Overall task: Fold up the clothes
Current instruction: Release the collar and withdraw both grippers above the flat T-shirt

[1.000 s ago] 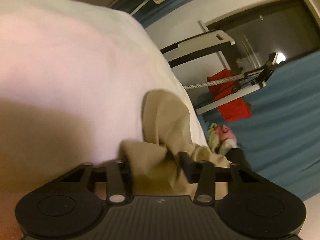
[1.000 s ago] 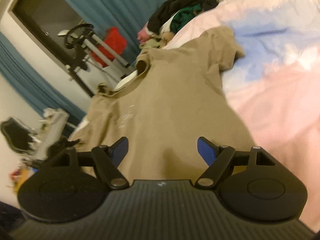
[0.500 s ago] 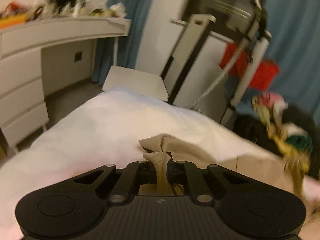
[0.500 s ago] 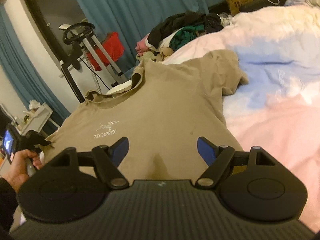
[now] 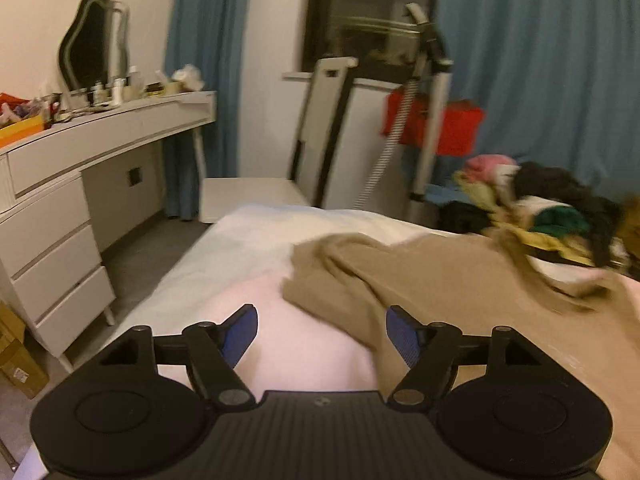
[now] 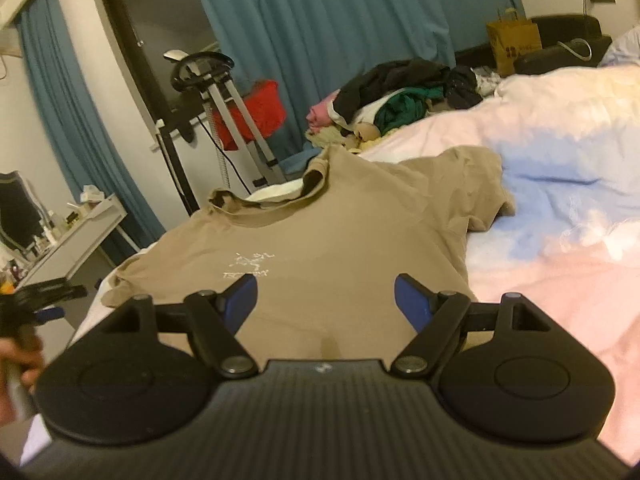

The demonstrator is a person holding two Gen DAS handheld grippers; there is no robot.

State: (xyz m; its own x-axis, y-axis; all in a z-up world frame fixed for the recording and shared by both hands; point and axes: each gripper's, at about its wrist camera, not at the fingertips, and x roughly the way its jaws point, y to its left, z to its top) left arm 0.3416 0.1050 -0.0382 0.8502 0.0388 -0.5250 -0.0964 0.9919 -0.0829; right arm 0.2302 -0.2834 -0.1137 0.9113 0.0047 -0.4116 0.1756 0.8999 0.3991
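Tan T-shirt [image 6: 344, 232]: spread front-up across the bed [image 6: 560, 264], collar toward the far edge, white chest print showing, right-hand sleeve [image 6: 484, 196] lying flat on the pale bedding. Near-side sleeve [image 5: 332, 276] in the left wrist view: bunched and creased, dropped back onto the bedding, not yet laid flat.

Change since half a second ago: sleeve fabric then pinched between the left pads; now released. Left gripper [image 5: 322, 330]: jaws just opened, standing wide, nothing between them, blue pads clear of the cloth and hovering above pink bedding just beside the shirt edge. View lifted and levelled compared with a second ago, with dresser [image 5: 80, 168] and curtains [image 5: 540, 80] now in frame.

Right gripper [image 6: 326, 298]: jaws spread wide as in both earlier frames, empty, poised over the lower chest of the shirt, no contact visible. Left tool and the hand [image 6: 20, 356] holding it visible at the left margin of the right wrist view, blurred.

Reading for the task: straightening pull on the sleeve judged complete; shirt mostly flattened, no fold made. Likely next requirement: smoothing the crumpled sleeve or taking it up again for an inward fold.

Surroundings: unsorted clothes pile [image 6: 404, 96] at the far bed corner, well apart from the shirt.
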